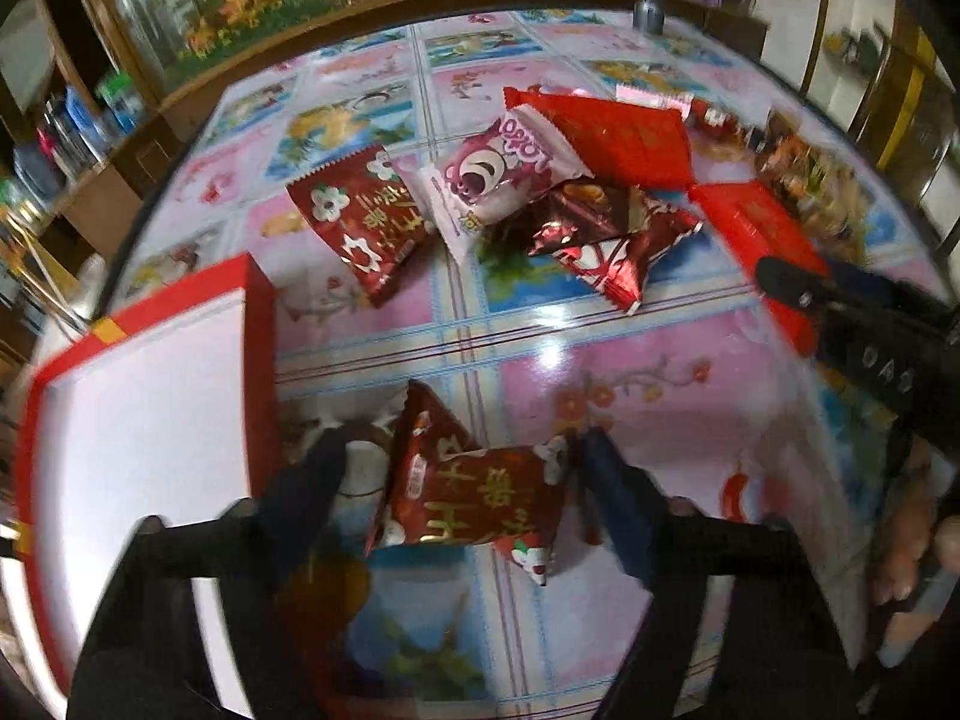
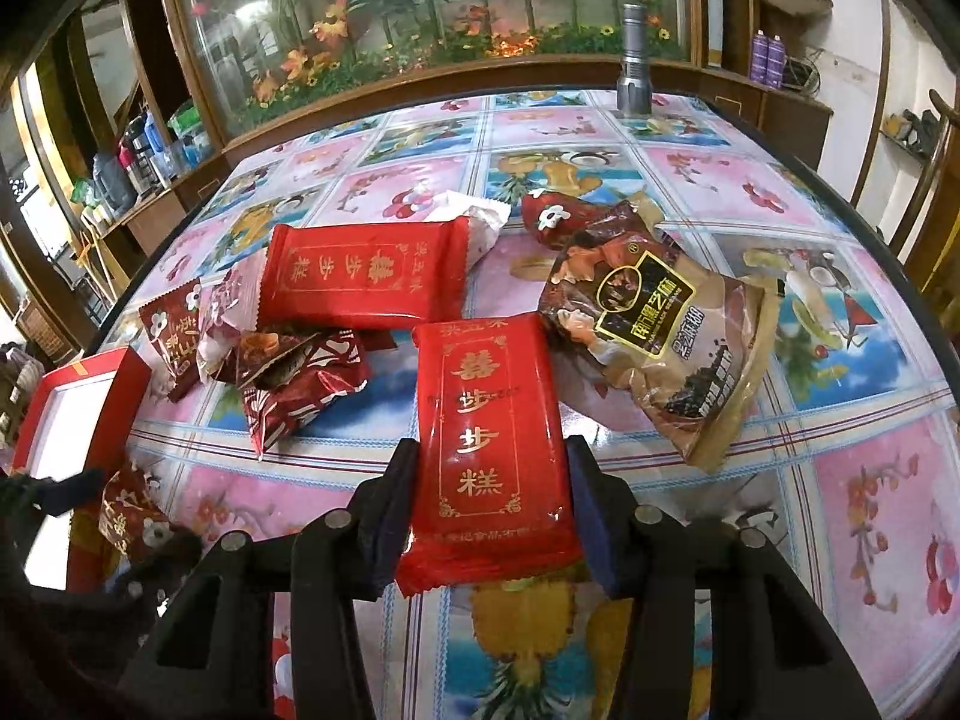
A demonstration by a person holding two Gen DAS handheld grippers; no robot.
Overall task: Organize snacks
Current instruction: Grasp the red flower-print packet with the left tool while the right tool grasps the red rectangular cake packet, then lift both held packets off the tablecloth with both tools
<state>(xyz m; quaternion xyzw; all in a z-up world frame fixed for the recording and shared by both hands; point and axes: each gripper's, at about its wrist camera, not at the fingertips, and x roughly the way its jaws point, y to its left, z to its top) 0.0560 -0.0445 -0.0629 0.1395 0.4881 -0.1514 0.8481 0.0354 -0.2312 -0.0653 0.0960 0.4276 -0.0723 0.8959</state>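
Pick-up step in hand on both sides, judged from how things lie. Left gripper (image 1: 465, 450) sits low at 6 o'clock, jaws wide either side of a small dark-red flower packet (image 1: 474, 498) — not clearly pinched, packet seems to rest on the table (image 1: 660, 372). Right gripper (image 2: 489, 480) also at 6 o'clock, fingers flanking the near end of a red cake pack (image 2: 492, 438); pads close to its edges, firm grip cannot be told. Both tools point forward and slightly down over the tabletop.

Next move likely calls for closing on each pack, then carrying it to the red box (image 1: 144, 420) at 9 o'clock, white inside showing.

Farther out, 12 o'clock: pink bear packet (image 1: 498, 174), shiny foil packet (image 1: 600, 240), second red cake pack (image 2: 366, 276), brown sesame bag (image 2: 666, 324) at 1 o'clock — all waiting. Flashlight (image 2: 635, 66) stands at the far edge.
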